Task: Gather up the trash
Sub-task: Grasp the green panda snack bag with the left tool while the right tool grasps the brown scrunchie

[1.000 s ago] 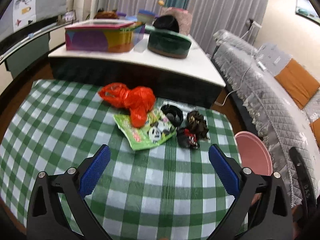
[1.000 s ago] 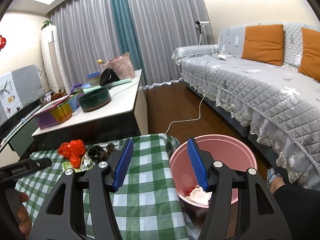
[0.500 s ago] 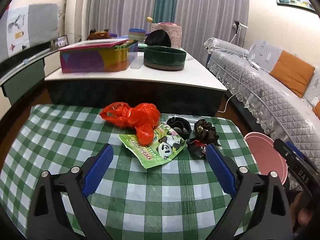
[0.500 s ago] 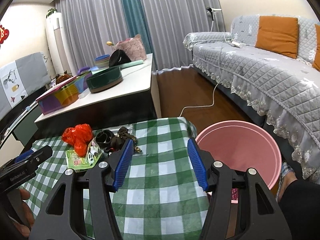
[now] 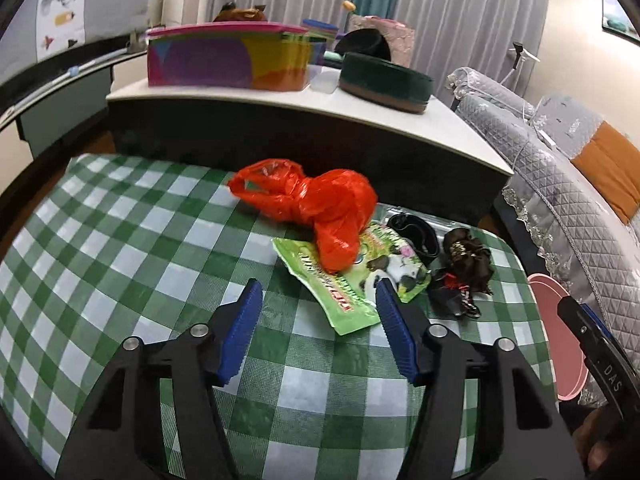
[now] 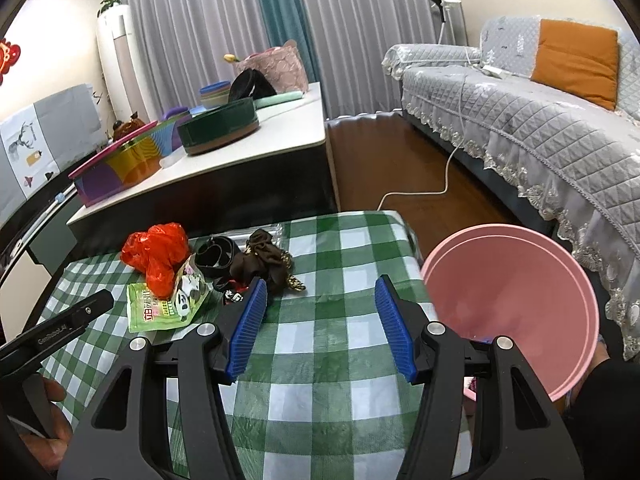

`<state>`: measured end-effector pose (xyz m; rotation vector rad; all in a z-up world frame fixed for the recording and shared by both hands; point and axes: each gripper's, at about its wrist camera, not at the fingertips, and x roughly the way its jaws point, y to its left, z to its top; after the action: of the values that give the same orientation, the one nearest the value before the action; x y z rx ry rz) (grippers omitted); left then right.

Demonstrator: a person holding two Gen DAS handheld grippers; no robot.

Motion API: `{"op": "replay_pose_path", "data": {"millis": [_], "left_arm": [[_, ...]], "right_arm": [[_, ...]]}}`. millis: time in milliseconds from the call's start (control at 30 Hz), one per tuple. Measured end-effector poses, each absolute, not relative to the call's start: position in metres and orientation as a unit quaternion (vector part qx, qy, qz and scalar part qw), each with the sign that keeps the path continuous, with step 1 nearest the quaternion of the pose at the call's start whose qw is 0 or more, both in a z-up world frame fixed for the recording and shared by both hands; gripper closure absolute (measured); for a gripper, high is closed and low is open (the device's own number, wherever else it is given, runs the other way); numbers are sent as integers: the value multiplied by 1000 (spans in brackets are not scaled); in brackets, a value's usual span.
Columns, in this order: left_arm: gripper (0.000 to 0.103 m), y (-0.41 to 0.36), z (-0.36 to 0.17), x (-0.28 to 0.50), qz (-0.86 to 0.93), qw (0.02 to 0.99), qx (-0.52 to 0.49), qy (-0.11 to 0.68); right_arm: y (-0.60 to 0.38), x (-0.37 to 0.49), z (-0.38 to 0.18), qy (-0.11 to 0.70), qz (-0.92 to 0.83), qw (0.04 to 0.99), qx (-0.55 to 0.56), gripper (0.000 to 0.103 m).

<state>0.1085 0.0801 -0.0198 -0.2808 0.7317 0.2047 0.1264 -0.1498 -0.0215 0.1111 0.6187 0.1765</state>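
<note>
Both grippers have dropped nearer the trash pile. Left gripper (image 5: 318, 308), jaws closing on nothing, frames the green wrapper (image 5: 344, 280) ahead; right gripper (image 6: 318, 308) hangs half-open and empty, pink bin (image 6: 516, 304) beside its right finger.

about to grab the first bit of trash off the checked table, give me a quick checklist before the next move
1. Left tool empty, jaws closing: ok.
2. Right tool open and empty: ok.
3. Green panda snack wrapper within the left tool's line: ok.
4. Crumpled red plastic bag off the wrapper: not ok, it lies on it.
5. Round pink plastic bin beside the table, mouth unobstructed: ok.
6. Bin has room: cannot tell.
</note>
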Motion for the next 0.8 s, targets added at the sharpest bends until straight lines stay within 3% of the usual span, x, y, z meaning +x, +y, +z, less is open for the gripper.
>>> {"op": "replay_pose_path", "data": {"millis": [67, 233, 267, 300, 367, 633, 800], "left_arm": [[56, 80, -24, 112, 98, 918, -135, 360], [57, 80, -28, 121, 94, 918, -140, 359], [55, 81, -29, 122, 89, 916, -148, 362], [44, 83, -31, 124, 80, 913, -163, 365], [32, 83, -31, 126, 85, 913, -162, 365], [31, 93, -44, 136, 96, 904, -175, 377], [23, 93, -45, 140, 89, 905, -178, 376]], "right_arm": [[-147, 129, -24, 306, 90, 946, 50, 46], [-141, 140, -29, 314, 101, 943, 46, 46], [-140, 142, -30, 316, 104, 942, 48, 46], [-139, 145, -31, 317, 107, 941, 50, 46], [-136, 151, -33, 321, 110, 939, 52, 45], [-117, 169, -40, 333, 121, 934, 51, 43], [-109, 180, -43, 339, 125, 931, 44, 42]]}}
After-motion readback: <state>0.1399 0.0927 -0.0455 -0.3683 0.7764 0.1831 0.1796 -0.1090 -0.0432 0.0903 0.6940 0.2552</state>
